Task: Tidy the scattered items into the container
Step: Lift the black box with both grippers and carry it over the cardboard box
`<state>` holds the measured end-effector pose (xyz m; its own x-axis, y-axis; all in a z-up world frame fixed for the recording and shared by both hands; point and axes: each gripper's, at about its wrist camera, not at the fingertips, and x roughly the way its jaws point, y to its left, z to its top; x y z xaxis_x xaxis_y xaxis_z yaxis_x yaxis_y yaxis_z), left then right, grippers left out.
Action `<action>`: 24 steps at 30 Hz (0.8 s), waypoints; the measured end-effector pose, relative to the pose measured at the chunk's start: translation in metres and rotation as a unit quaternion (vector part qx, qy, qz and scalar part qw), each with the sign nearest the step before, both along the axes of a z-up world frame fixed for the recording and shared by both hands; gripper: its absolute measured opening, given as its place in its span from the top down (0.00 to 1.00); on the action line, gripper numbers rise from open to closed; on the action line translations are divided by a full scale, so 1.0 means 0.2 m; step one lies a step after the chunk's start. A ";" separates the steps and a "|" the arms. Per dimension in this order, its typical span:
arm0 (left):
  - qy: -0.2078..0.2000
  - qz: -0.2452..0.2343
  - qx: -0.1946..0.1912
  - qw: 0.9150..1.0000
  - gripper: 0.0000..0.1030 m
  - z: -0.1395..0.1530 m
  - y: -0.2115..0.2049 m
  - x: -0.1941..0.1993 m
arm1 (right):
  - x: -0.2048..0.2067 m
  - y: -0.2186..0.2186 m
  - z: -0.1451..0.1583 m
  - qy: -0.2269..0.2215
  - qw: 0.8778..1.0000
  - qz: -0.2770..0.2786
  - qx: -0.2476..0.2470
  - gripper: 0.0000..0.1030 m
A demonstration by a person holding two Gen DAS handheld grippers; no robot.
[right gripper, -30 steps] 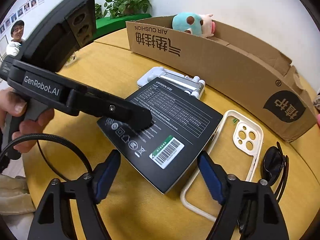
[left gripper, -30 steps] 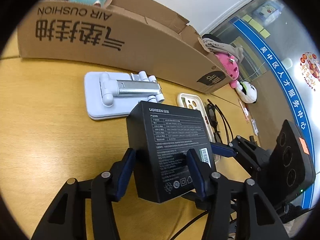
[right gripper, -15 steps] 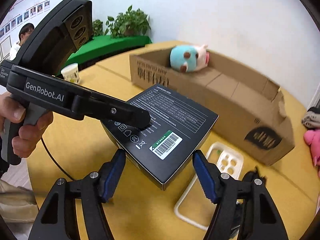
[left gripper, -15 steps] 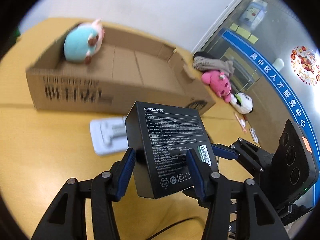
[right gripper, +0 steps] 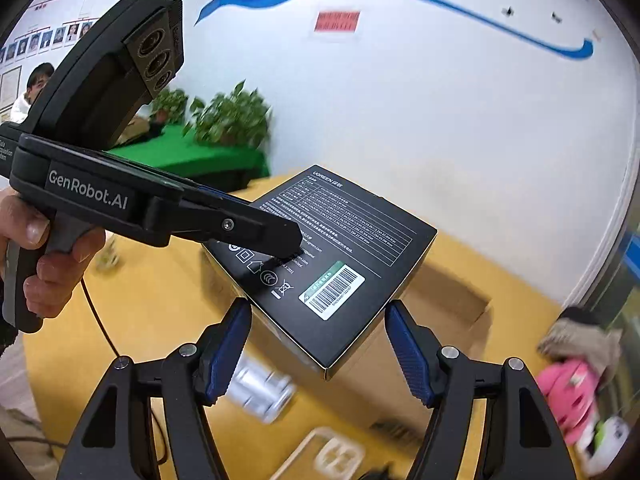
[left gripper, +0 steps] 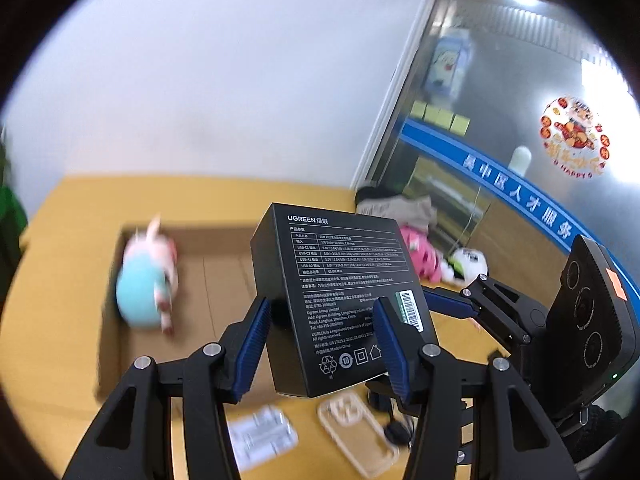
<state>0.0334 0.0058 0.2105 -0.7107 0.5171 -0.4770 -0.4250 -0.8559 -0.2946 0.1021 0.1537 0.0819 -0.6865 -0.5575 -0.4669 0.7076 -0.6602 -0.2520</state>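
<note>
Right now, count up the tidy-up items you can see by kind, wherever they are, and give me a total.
Black UGREEN box held in the left gripper: 1
Plush toys: 3 (teal one in the cardboard box, pink, white)
Phone case: 1
Phone stand: 1
Total: 6

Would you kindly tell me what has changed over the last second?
The left gripper has lifted the black box off the table to above the cardboard box. Its grip is unchanged; the right gripper stays open and empty. The plush toy, phone case and white stand have not moved.
</note>
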 end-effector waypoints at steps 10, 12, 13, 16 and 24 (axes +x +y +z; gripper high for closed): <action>0.074 -0.002 -0.015 0.997 0.50 0.43 -0.01 -0.29 | -0.33 -0.10 0.47 0.063 0.998 -0.012 -0.021 0.28; 0.081 0.003 -0.022 0.996 0.50 0.48 -0.01 -0.35 | -0.40 -0.12 0.53 0.065 0.997 -0.012 -0.026 0.28; 0.084 0.005 -0.024 0.996 0.50 0.50 -0.01 -0.39 | -0.44 -0.13 0.56 0.066 0.997 -0.012 -0.026 0.28; 0.084 0.010 -0.028 0.996 0.50 0.54 -0.03 -0.50 | -0.55 -0.15 0.63 0.064 0.997 -0.012 -0.027 0.28; 0.065 0.024 -0.033 0.997 0.50 0.52 -0.09 -0.82 | -0.89 -0.24 0.66 0.047 0.998 -0.004 -0.031 0.29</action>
<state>-0.1305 -0.0115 0.3145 -0.7924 0.4514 -0.4103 -0.4137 -0.8919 -0.1825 -0.0759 0.1062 0.2143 -0.7297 -0.5777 -0.3658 0.6778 -0.6818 -0.2753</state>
